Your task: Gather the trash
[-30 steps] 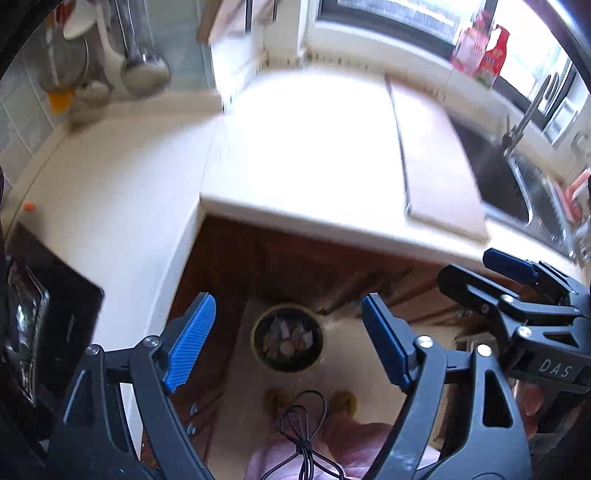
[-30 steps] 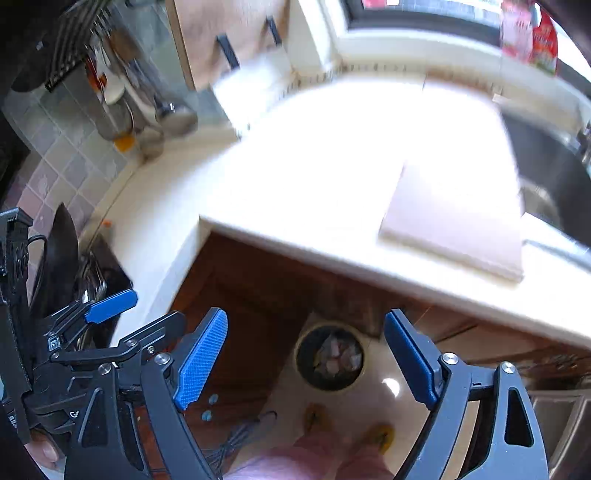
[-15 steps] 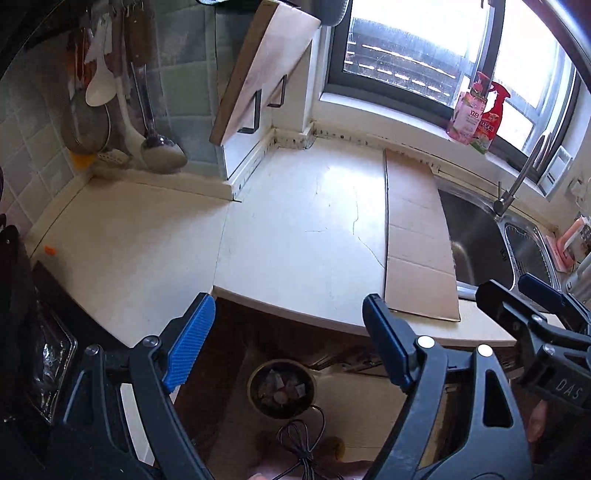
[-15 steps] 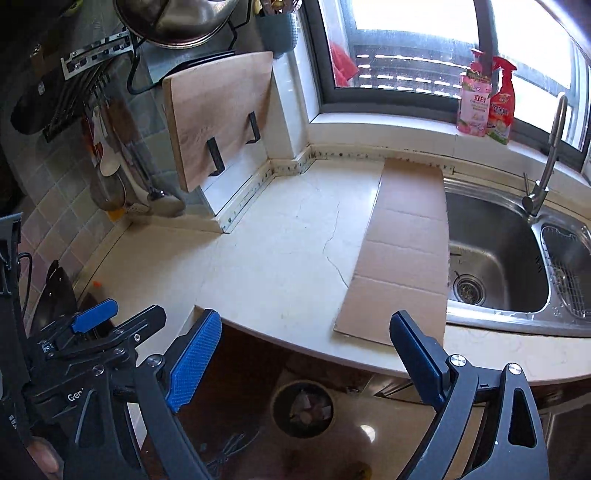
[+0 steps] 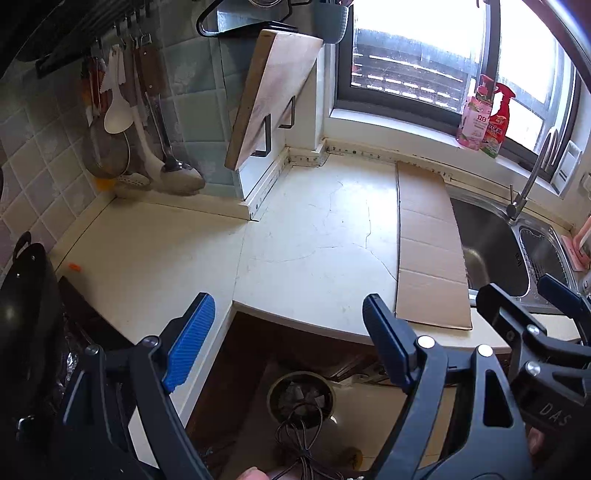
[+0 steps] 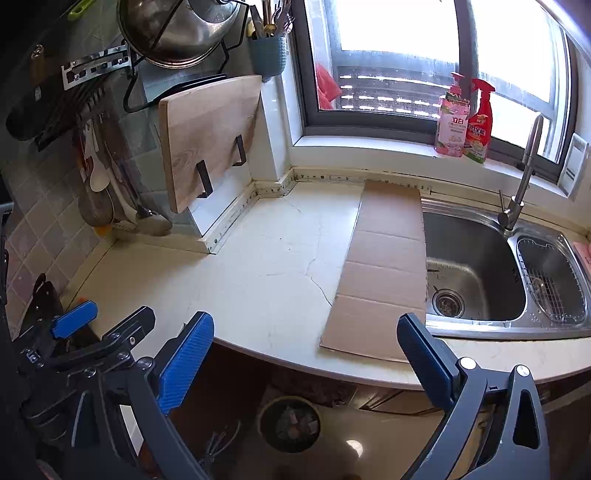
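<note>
- It was a home kitchen, with a pale L-shaped countertop [image 6: 266, 273] running into a corner under a window [image 6: 399, 55].
- A stainless steel sink [image 6: 476, 273] with a tall faucet [image 6: 524, 173] sat in the counter.
- A wooden cutting board [image 6: 207, 136] hung on wall brackets, beside ladles and spoons [image 5: 147, 147] on a rail over tiled wall.
- Two cleaning bottles [image 6: 465, 122] stood on the sill.
- A pot [image 6: 181, 29] rested on a wall rack.
</note>
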A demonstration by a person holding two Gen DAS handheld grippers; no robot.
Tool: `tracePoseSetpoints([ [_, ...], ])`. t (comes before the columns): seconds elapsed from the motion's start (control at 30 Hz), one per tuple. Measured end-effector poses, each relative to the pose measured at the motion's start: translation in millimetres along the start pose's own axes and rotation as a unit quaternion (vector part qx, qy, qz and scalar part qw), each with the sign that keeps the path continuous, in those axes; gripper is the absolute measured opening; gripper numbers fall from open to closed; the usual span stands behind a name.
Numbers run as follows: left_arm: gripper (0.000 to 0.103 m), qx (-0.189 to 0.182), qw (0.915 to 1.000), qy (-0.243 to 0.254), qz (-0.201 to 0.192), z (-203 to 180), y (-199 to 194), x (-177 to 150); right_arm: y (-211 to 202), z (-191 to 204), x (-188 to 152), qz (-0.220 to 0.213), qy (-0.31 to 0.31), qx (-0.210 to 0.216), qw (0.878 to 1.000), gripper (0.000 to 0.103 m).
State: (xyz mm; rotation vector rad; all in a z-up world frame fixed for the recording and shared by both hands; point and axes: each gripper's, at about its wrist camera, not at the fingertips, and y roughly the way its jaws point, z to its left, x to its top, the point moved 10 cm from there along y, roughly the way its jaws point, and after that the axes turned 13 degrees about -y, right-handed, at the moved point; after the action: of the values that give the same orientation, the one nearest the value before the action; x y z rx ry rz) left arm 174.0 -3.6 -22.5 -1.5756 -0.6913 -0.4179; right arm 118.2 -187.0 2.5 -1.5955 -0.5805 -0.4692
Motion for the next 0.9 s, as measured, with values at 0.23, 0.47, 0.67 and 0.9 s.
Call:
tracePoseSetpoints([
  [0.23, 0.080, 0.002, 1.0000, -0.008, 0.001, 10, -6, -5, 0, 10, -7, -0.005, -0.003, 0.001, 1.000, 0.101],
  [0.47, 0.080, 0.009, 0.9999, -0.012, -0.001, 17, -12, -8, -5, 17, -12, -0.013, -0.005, -0.002, 1.000, 0.101],
  [0.67, 0.080, 0.009, 0.9998, -0.015, -0.004, 22, -15, -11, -6, 24, -15, -0.015, -0.004, -0.004, 1.000, 0.101],
  [0.9, 0.080, 0.009, 0.9998, -0.015, -0.004, 25, -16, -12, -8, 27, -19, -0.017, -0.005, -0.004, 1.000, 0.101],
])
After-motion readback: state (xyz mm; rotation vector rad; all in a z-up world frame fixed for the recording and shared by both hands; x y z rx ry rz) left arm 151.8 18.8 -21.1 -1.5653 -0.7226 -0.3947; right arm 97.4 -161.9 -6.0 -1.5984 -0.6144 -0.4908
